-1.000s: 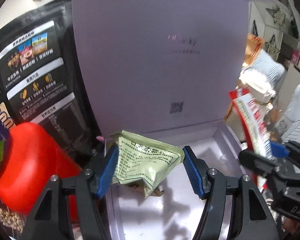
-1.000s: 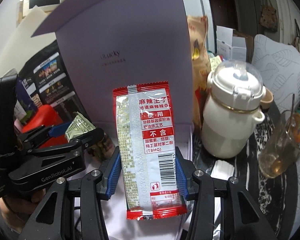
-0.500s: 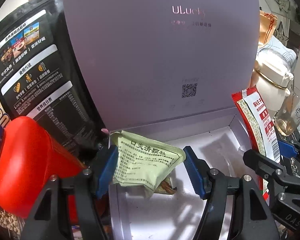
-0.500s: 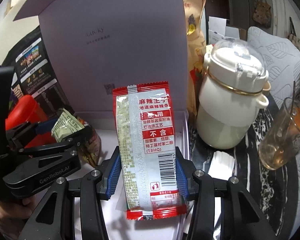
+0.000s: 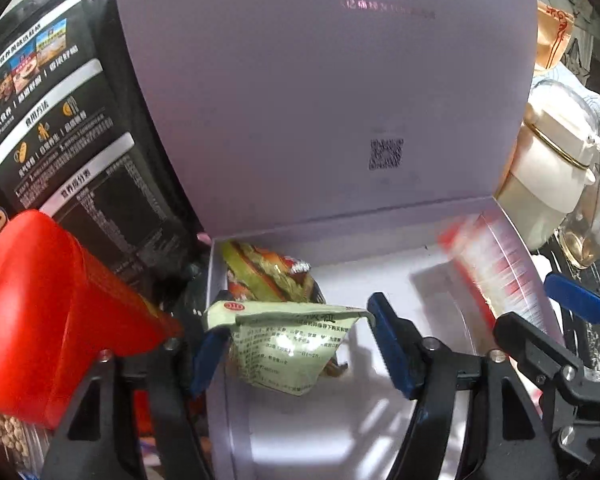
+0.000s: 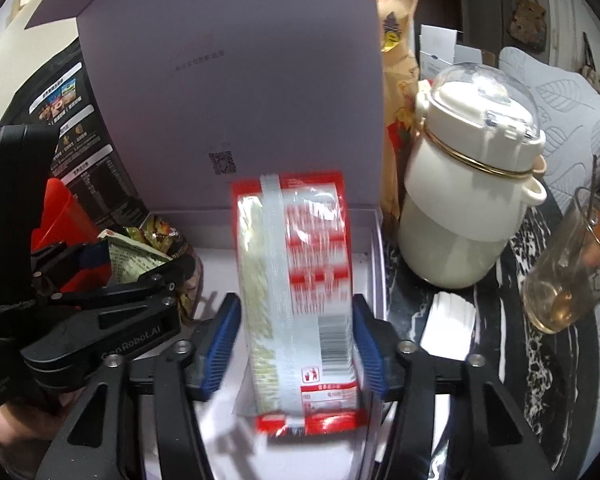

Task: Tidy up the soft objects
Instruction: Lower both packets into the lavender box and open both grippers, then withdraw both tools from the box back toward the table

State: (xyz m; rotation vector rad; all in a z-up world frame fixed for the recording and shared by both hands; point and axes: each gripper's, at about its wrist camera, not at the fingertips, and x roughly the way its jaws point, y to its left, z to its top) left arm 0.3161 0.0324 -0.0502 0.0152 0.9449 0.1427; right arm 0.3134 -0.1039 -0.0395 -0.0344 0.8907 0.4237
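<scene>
The left gripper [image 5: 300, 344], angled downward, had just been opened; the crumpled pale-green printed sachet [image 5: 284, 344] lay between its spread pads over the white open box [image 5: 380, 264]. The right gripper's [image 6: 296, 344] jaws had likewise been parted around the blurred red-and-white snack packet [image 6: 296, 292], with the cream lidded jug [image 6: 468, 200] at two o'clock.

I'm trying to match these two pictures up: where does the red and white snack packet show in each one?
Left wrist view: the red and white snack packet is a blurred streak at the right, inside the lilac box.
Right wrist view: the packet stands at centre, between the right tongs' blue pads, gaps showing on both sides.
Shared landmark: the QR code on the box's raised lid.
</scene>
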